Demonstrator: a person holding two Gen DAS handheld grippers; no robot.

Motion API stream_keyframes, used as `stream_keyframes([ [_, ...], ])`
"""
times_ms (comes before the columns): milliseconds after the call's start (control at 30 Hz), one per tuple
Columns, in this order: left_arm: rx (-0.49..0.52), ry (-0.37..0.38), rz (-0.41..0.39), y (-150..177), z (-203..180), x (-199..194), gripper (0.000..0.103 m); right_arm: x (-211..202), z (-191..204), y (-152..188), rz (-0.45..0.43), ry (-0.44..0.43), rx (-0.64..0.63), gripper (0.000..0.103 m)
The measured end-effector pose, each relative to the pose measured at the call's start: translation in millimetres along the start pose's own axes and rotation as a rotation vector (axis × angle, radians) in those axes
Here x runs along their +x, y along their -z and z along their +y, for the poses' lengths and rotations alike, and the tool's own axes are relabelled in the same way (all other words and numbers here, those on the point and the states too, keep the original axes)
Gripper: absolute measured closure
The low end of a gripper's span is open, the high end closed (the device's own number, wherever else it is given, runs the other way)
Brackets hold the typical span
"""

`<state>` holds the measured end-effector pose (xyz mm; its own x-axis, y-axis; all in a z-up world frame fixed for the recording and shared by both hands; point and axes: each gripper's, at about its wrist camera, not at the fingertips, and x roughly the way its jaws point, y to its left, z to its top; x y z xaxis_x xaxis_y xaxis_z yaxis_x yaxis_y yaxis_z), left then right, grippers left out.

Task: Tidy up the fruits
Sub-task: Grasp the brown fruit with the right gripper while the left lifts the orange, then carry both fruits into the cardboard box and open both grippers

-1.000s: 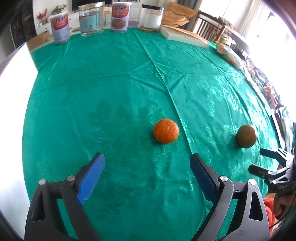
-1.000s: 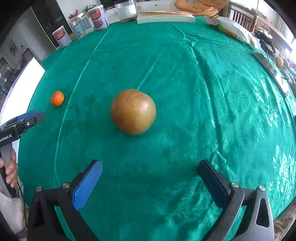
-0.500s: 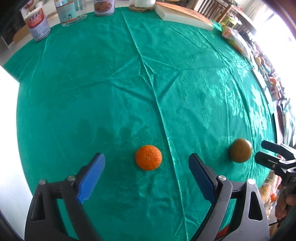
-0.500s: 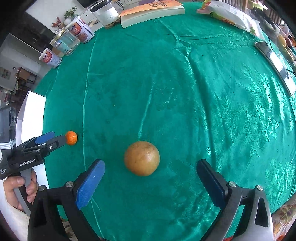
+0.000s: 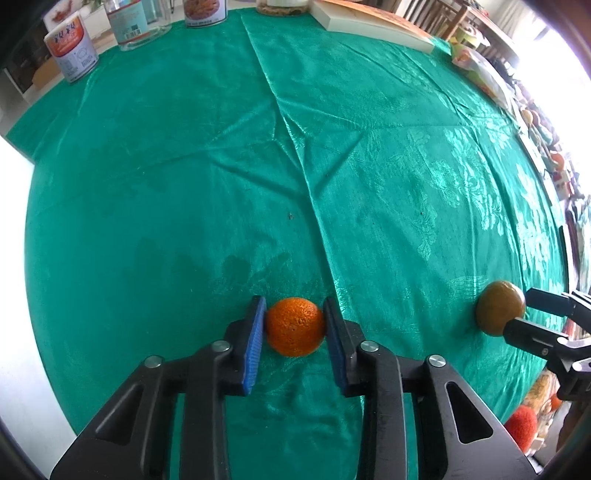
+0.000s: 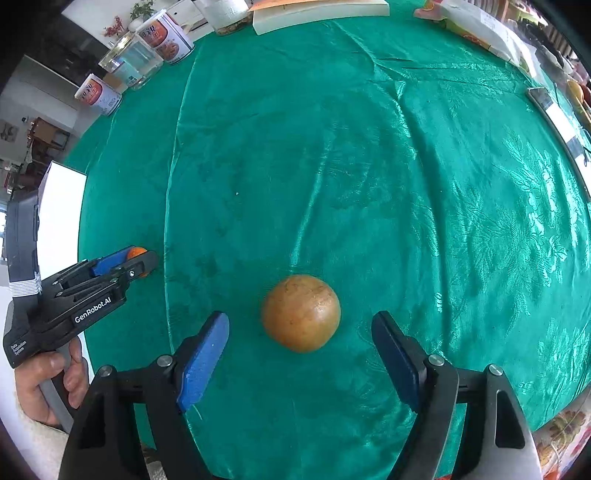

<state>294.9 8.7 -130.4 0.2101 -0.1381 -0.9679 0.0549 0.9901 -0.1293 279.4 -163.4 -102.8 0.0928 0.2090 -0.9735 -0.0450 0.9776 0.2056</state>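
While the cans (image 5: 72, 50) and jar (image 5: 135, 22) line the far left rim of the green cloth (image 5: 184, 166), your left gripper (image 5: 294, 334) sits low over the near edge with both blue pads pressed to the sides of the orange (image 5: 295, 326), which rests on the cloth, not yet lifted; squeezing across its middle looks meant to keep the round fruit from rolling out. Further right, the brown fruit (image 6: 301, 313) lies on the cloth between the spread pads of your right gripper (image 6: 301, 360), apart from both, the jaws wide so they can pass its broader sides. A book (image 6: 317, 13) and packets (image 6: 480, 29) lie along the far right edge, well away from either fruit. Judging by this, one pick is secured and the other needs a short push forward before closing.
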Motion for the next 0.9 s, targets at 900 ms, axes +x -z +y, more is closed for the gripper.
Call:
stream_keyframes([
  [900, -0.215, 0.099, -0.48, 179, 205, -301, 0.075, -125, 314, 89, -0.169, -0.342, -0.575, 0.053],
])
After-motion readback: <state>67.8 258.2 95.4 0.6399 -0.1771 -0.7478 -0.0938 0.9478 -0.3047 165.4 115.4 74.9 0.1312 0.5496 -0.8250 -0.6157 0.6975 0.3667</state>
